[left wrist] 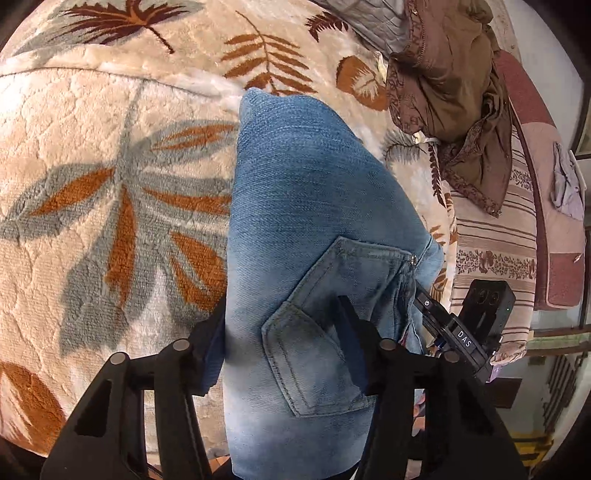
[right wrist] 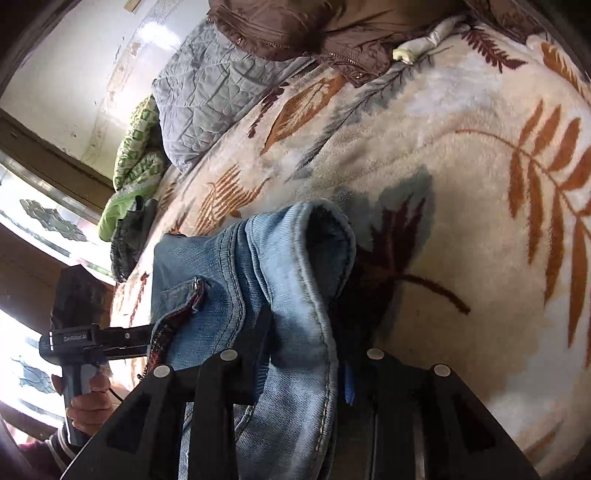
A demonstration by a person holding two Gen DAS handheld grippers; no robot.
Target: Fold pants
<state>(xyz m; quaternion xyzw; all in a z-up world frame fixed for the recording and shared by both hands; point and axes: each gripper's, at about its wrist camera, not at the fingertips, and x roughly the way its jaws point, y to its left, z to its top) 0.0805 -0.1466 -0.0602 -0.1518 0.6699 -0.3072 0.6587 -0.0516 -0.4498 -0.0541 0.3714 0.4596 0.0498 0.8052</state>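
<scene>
Light blue denim pants (left wrist: 303,206) lie on a cream blanket with leaf print (left wrist: 92,147), back pocket (left wrist: 314,332) up. My left gripper (left wrist: 284,343) has its jaws closed on the pants near the pocket. The right gripper's body (left wrist: 469,332) shows at the pants' right edge. In the right wrist view my right gripper (right wrist: 306,354) is shut on the bunched waistband of the pants (right wrist: 291,258), lifted above the blanket (right wrist: 461,221). The left gripper (right wrist: 99,339) shows at the left, clamped on the other edge.
A brown jacket (left wrist: 454,92) lies at the bed's far side, also in the right wrist view (right wrist: 314,26). A grey quilted cover (right wrist: 207,88) and green cloth (right wrist: 136,147) lie nearby. A striped bed edge (left wrist: 495,236) drops off to the right.
</scene>
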